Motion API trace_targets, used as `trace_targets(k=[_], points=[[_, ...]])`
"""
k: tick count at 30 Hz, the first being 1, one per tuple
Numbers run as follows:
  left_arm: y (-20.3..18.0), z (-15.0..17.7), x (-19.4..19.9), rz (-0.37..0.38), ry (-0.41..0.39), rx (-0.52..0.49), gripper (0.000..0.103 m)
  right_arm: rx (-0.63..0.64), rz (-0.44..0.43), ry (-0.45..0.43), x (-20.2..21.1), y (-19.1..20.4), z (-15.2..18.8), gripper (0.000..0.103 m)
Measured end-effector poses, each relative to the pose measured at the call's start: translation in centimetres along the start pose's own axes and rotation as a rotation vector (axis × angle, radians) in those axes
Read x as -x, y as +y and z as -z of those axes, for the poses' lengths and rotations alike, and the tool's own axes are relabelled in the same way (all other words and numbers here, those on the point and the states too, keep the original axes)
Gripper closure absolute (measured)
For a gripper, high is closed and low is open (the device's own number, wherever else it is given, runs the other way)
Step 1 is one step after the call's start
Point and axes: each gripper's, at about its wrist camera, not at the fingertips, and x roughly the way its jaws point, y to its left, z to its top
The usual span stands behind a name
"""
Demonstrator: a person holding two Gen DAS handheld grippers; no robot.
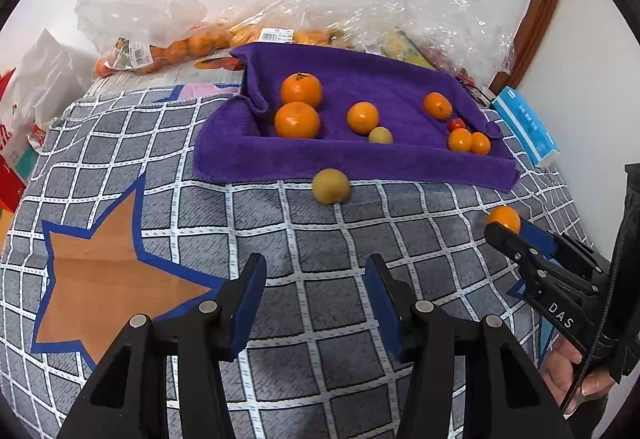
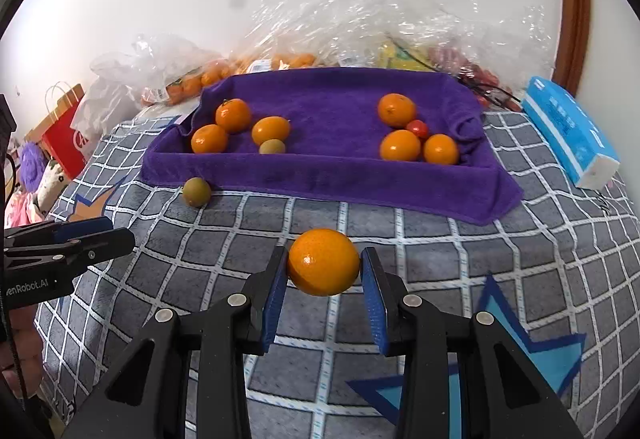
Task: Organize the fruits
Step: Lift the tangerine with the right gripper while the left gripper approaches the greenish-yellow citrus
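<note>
In the right wrist view, the right gripper [image 2: 324, 275] sits at lower centre, its blue pads on either side of an orange [image 2: 323, 262]; the left pad touches the fruit, while contact on the right pad is hard to confirm, so whether the grasp is firm I cannot tell. The left gripper [image 1: 316, 303] stands released at the bottom of its own view, nothing between its fingers, over the checked cloth [image 1: 320, 239]. Above it a green fruit [image 1: 331, 185] lies just in front of the purple towel [image 1: 360, 159], which holds more oranges, a small green fruit and a red tomato [image 1: 455, 124]. Plastic bags [image 1: 140, 11] fill the upper frame; a blue pack [image 1: 524, 125] lies right.
</note>
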Motion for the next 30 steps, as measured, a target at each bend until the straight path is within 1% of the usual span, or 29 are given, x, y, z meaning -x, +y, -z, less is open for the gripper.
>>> trace_targets(k=[14, 30], points=[[-2.3, -0.3, 0.0, -0.027, 0.005, -0.039, 0.054, -0.045, 0.016, -0.031, 1.8, -2.8, 1.0, 0.066], [-3.6, -1.0, -1.1, -0.024, 0.011, -0.034, 0.054, -0.092, 0.030, -0.054, 2.9, -5.0, 1.4, 0.066]])
